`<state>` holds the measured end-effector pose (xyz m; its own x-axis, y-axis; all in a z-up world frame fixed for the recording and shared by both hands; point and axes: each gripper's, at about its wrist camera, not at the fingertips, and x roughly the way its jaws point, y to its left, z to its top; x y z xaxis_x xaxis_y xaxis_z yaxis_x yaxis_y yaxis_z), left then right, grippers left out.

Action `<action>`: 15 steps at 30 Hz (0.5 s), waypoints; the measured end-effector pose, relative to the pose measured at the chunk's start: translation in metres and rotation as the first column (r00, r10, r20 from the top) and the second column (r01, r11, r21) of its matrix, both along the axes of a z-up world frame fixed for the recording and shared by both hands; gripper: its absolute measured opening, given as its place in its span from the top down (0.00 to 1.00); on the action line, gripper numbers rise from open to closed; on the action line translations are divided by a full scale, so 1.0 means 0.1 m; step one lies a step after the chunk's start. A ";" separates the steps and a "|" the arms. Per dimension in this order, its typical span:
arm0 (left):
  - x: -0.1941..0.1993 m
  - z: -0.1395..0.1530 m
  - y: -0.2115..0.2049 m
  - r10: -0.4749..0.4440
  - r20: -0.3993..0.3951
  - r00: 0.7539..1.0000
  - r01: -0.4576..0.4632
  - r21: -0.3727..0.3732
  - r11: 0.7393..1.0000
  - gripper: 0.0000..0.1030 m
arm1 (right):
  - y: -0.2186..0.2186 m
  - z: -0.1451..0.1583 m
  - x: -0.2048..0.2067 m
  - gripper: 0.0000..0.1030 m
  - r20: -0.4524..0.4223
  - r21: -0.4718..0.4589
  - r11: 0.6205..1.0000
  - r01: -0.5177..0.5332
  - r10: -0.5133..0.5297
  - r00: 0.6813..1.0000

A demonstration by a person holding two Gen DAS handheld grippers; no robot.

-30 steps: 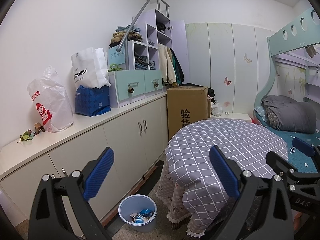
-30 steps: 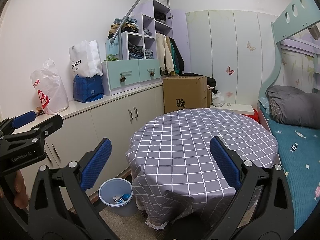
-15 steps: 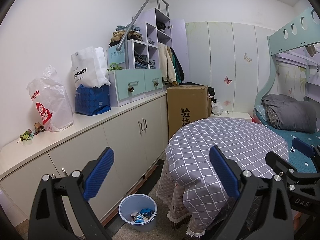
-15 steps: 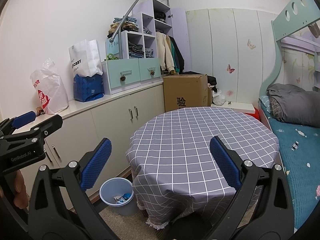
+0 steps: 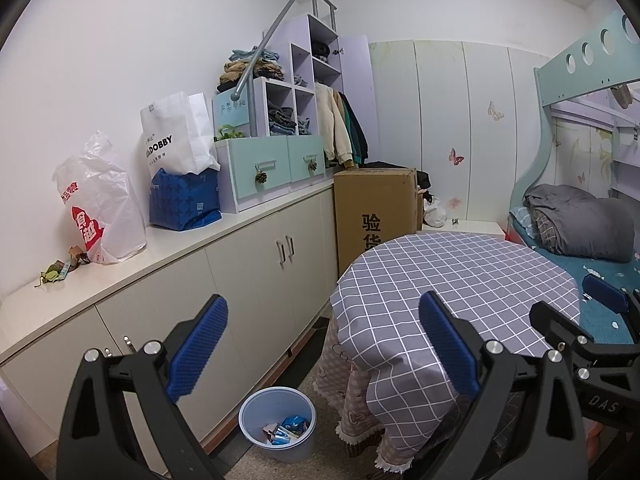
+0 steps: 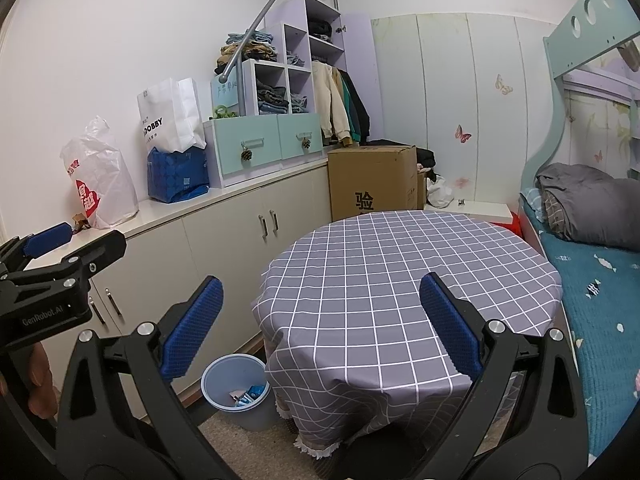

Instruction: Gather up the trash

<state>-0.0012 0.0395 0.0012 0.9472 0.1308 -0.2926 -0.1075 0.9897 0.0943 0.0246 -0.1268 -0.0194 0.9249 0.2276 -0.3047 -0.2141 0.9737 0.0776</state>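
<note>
lying in bin below empty jaws: wrappers.

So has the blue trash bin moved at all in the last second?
No. The blue trash bin stays on the floor between the cabinet and the round table.

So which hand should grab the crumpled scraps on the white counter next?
Probably left: the left gripper, open and empty, is nearer the scraps; the right gripper faces the checked table.
</note>
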 end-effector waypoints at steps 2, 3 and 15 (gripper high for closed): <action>0.00 0.00 0.00 0.000 0.000 1.000 0.000 0.001 1.000 0.08 | -0.01 0.00 0.01 0.06 0.000 0.001 1.000 -0.001 0.001 1.000; 0.00 0.00 0.00 0.001 -0.001 1.000 -0.001 0.003 1.000 0.08 | -0.01 0.00 0.01 0.06 0.000 0.002 1.000 -0.001 0.001 1.000; 0.17 -0.05 0.00 0.014 -0.019 1.000 -0.014 0.027 1.000 0.08 | -0.01 -0.04 0.20 0.06 -0.008 0.019 1.000 -0.012 0.012 1.000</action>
<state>0.0153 0.0394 -0.0035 0.9396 0.1519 -0.3067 -0.1192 0.9852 0.1230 0.0449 -0.1279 -0.0234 0.9196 0.2444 -0.3076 -0.2249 0.9695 0.0977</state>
